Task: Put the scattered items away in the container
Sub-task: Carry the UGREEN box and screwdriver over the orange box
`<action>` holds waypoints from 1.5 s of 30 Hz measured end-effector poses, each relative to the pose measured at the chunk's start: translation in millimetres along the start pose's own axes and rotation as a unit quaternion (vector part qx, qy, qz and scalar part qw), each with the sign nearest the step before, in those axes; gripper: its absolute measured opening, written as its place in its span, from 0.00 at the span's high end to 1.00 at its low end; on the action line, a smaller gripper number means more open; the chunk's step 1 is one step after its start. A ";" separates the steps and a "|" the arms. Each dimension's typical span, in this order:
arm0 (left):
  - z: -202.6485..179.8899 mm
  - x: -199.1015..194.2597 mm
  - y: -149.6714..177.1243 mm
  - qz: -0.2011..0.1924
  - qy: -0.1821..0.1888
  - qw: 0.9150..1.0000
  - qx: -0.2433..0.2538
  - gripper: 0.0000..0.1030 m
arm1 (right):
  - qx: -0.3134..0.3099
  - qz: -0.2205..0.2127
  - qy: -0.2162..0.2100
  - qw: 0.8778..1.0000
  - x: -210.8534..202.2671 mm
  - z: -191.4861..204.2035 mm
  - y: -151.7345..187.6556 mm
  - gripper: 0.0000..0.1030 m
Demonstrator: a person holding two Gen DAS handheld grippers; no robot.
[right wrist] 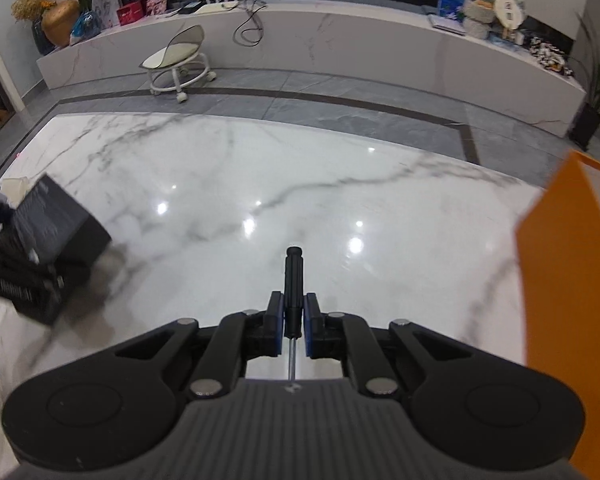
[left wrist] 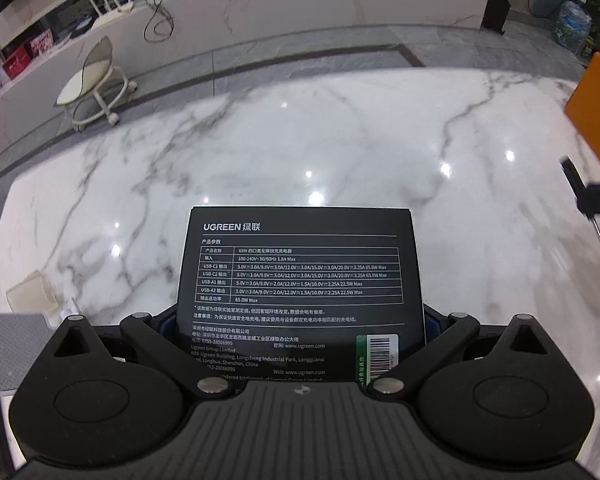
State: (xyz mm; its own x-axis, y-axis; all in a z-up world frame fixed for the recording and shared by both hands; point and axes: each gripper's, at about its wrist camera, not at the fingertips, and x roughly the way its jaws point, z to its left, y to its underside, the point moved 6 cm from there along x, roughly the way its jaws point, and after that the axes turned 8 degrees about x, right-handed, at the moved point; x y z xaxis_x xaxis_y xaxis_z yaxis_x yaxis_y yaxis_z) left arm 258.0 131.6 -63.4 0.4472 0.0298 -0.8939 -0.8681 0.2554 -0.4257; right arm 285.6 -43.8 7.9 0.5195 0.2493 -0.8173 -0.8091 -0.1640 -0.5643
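My left gripper (left wrist: 300, 320) is shut on a black UGREEN charger box (left wrist: 300, 272), held above the white marble table (left wrist: 300, 140); the box hides the fingertips. My right gripper (right wrist: 293, 320) is shut on a black-handled screwdriver (right wrist: 293, 280), handle pointing forward, metal shaft pointing back toward me. The orange container (right wrist: 572, 300) stands at the right edge of the right wrist view and at the far right of the left wrist view (left wrist: 596, 120). The left gripper with the box shows blurred at the left of the right wrist view (right wrist: 48, 248). The right gripper with the screwdriver shows blurred in the left wrist view (left wrist: 592, 200).
A small translucent beige box (left wrist: 32, 292) lies on the table at the left, next to a grey textured object (left wrist: 12, 344). Beyond the table are a grey tiled floor, a white rolling stool (right wrist: 176, 64) and a long marble shelf (right wrist: 340, 32) with assorted items.
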 end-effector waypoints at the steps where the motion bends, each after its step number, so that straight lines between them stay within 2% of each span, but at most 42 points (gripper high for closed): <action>1: -2.9 -4.2 -2.7 -0.005 -0.001 1.000 0.001 0.00 | 0.005 -0.005 0.002 1.000 -6.2 -7.7 3.0 0.90; 4: -13.4 -16.8 -11.0 -0.021 -0.005 1.000 0.004 0.00 | 0.024 -0.024 0.008 0.999 -23.9 -30.5 6.0 0.90; 10: -42.0 -43.9 -34.7 -0.058 0.007 0.998 -0.001 0.00 | 0.053 -0.079 -0.003 0.995 -70.7 -64.0 -12.3 0.90; 13: -66.9 -58.5 -51.7 -0.074 0.030 0.997 -0.004 0.00 | 0.068 -0.103 -0.008 0.992 -94.0 -83.4 -18.8 0.90; 17: -112.6 -79.9 -86.3 -0.098 0.051 0.993 0.029 0.00 | 0.089 -0.133 -0.002 0.987 -122.2 -112.7 -22.6 0.90; 21: -163.6 -104.3 -125.0 -0.130 0.070 0.986 0.071 0.00 | 0.113 -0.157 0.008 0.981 -144.3 -142.7 -22.6 0.89; 28: -252.5 -136.4 -180.7 -0.174 0.112 0.968 0.141 0.00 | 0.153 -0.181 0.023 0.971 -164.9 -182.4 -19.5 0.89; 34: -311.7 -132.2 -216.1 -0.197 0.142 0.956 0.164 0.00 | 0.177 -0.196 0.047 0.963 -171.9 -217.4 -15.8 0.89; 40: -350.1 -108.4 -244.7 -0.190 0.165 0.956 0.148 0.00 | 0.201 -0.191 0.053 0.959 -166.1 -243.4 -11.2 0.89; 45: -371.9 -95.6 -249.6 -0.176 0.165 0.958 0.157 0.00 | 0.209 -0.177 0.054 0.960 -155.5 -254.8 -6.4 0.89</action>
State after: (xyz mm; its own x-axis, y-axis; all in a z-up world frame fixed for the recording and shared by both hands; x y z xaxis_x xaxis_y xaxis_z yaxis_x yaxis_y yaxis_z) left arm 351.7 -294.4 76.2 0.5627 -0.4050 -0.7207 -0.5448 0.4740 -0.6917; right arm 279.9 -324.7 108.9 0.7897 0.1152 -0.6026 -0.6043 0.3159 -0.7315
